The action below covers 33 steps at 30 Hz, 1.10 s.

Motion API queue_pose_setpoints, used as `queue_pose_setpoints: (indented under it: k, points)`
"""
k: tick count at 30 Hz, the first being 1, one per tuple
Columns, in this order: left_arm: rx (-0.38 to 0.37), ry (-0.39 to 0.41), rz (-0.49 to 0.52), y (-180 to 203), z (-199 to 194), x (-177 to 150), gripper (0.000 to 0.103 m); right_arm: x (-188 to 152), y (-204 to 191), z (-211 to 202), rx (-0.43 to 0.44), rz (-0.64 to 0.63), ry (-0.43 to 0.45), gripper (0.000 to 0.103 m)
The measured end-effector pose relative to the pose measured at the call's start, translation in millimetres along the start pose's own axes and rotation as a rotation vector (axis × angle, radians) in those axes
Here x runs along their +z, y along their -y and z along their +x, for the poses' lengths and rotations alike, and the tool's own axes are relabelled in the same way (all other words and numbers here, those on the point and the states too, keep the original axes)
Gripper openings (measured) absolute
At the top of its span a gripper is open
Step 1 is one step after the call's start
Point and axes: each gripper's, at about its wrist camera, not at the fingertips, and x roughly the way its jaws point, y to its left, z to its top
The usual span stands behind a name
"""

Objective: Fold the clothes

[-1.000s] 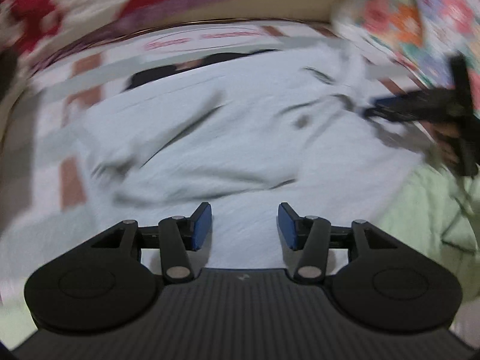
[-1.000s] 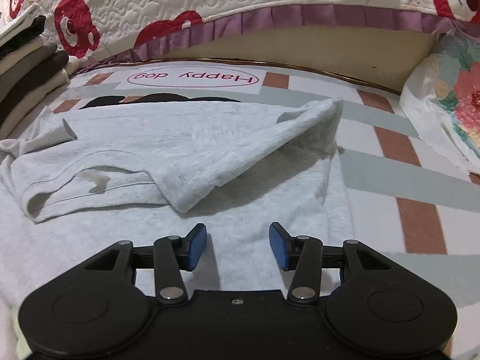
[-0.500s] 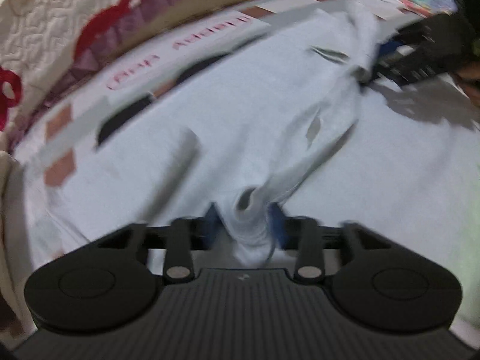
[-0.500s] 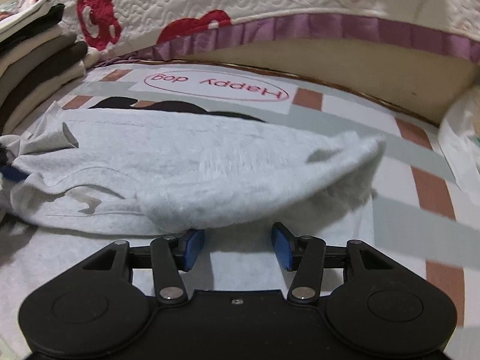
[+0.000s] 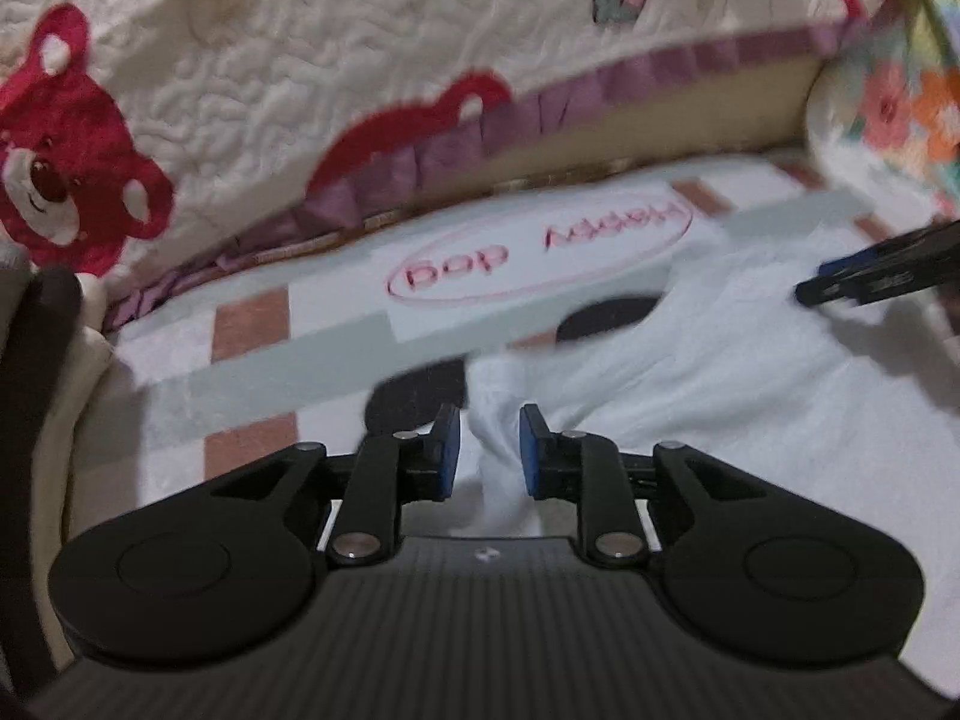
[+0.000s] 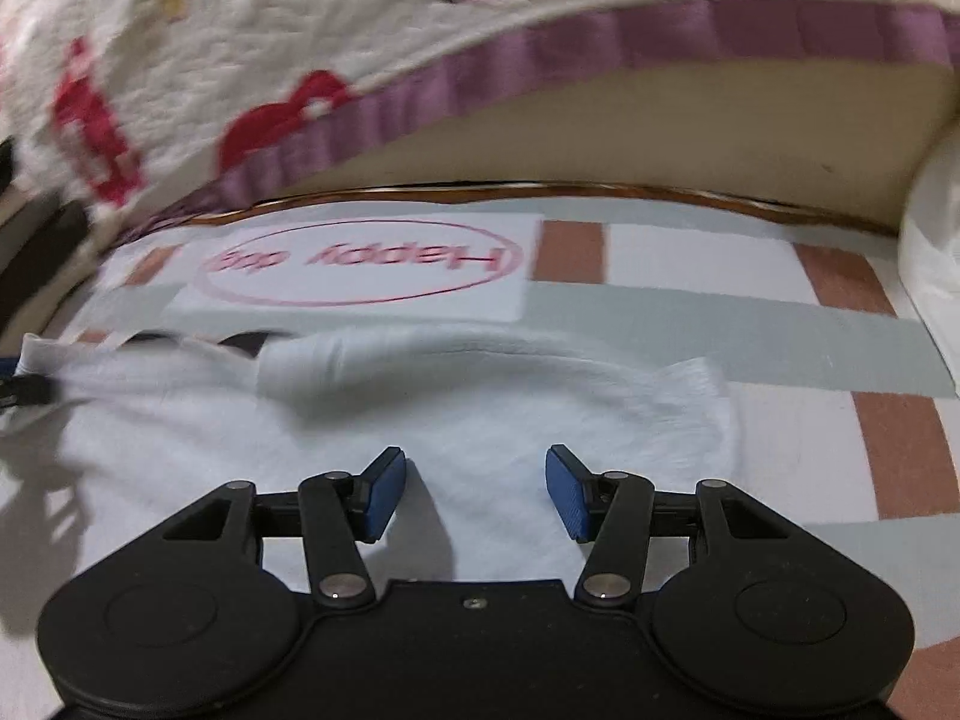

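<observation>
A light grey garment (image 5: 708,384) lies spread on a patterned mat (image 5: 252,330). My left gripper (image 5: 489,447) is shut on a bunched edge of the garment at its left side. In the right wrist view the garment (image 6: 480,420) lies with a folded ridge across it. My right gripper (image 6: 474,495) is open and empty just above the cloth, near the garment's right end. The right gripper's blue-tipped fingers also show in the left wrist view (image 5: 840,285) at the far right. The left gripper's tip shows at the left edge of the right wrist view (image 6: 18,384).
A quilted bedspread (image 5: 300,90) with red bears and a purple frill hangs behind the mat. The mat's "Happy dog" label (image 6: 360,264) lies beyond the garment. A stack of folded dark and cream clothes (image 5: 42,360) stands at left. A floral cloth (image 5: 888,102) lies at right.
My left gripper has pulled the held garment edge to the left and back. My right gripper has let the fold drop; the cloth now lies flatter ahead of its open fingers.
</observation>
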Motion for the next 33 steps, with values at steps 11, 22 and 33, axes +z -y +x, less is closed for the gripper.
queue_pose_setpoints:
  k: [11, 22, 33]
  points:
    - [0.066, -0.098, -0.23, -79.8, -36.6, -103.5, 0.055, 3.0, -3.7, -8.3, -0.132, -0.069, 0.041, 0.057]
    - [-0.055, -0.012, -0.341, -104.3, 0.1, -94.1, 0.055, 5.9, 53.0, -32.7, -0.066, -0.045, 0.093, 0.004]
    - [-0.101, -0.014, -0.426, -111.2, 41.6, -84.5, 0.012, -7.8, 69.1, -12.1, -0.044, 0.059, 0.078, 0.047]
